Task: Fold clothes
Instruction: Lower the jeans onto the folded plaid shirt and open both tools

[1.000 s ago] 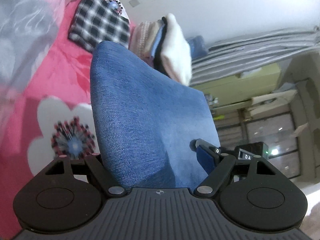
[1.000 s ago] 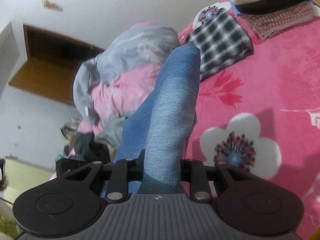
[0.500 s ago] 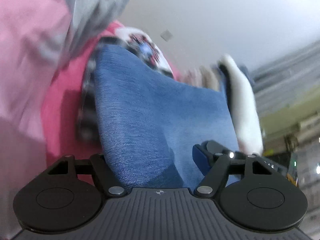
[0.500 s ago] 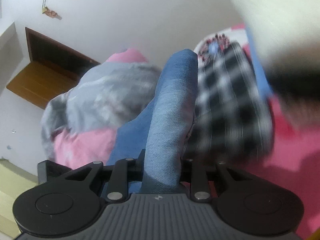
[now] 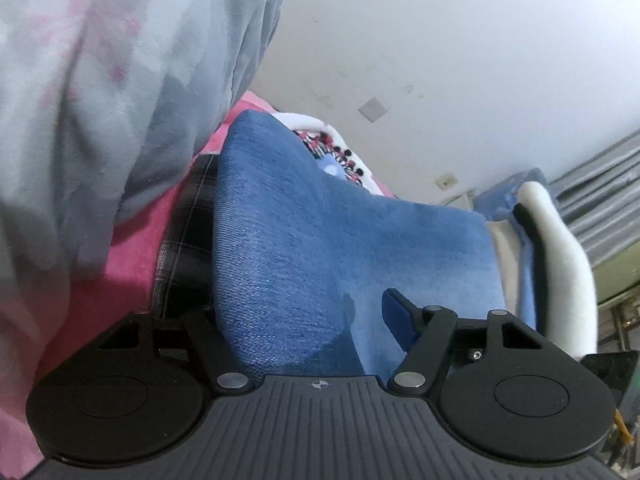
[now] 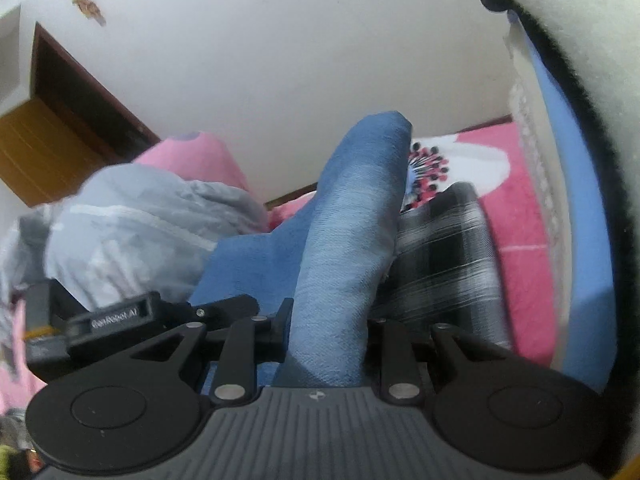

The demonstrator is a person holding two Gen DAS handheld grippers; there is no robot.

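A folded blue denim garment [image 5: 320, 232] hangs between both grippers over the pink bedspread [image 5: 132, 248]. My left gripper [image 5: 300, 308] grips one thick end of it, and its jaws are closing on the cloth; the blue pad of the right finger [image 5: 394, 316] lies against the denim. In the right wrist view the denim [image 6: 352, 208] rises as a rolled fold from my right gripper [image 6: 328, 316], which is shut on it. The denim hovers just above a folded black-and-white plaid garment [image 6: 440, 264], also seen at its left edge [image 5: 184, 248].
A stack of folded clothes [image 6: 568, 160] with a white top layer [image 5: 560, 264] stands close on the right. A rumpled grey and pink quilt [image 5: 100, 100] crowds the left. White wall behind; a brown door [image 6: 60, 128] shows at far left.
Both grippers carried the denim forward and down. The plaid garment, the stack and the quilt now loom much closer.
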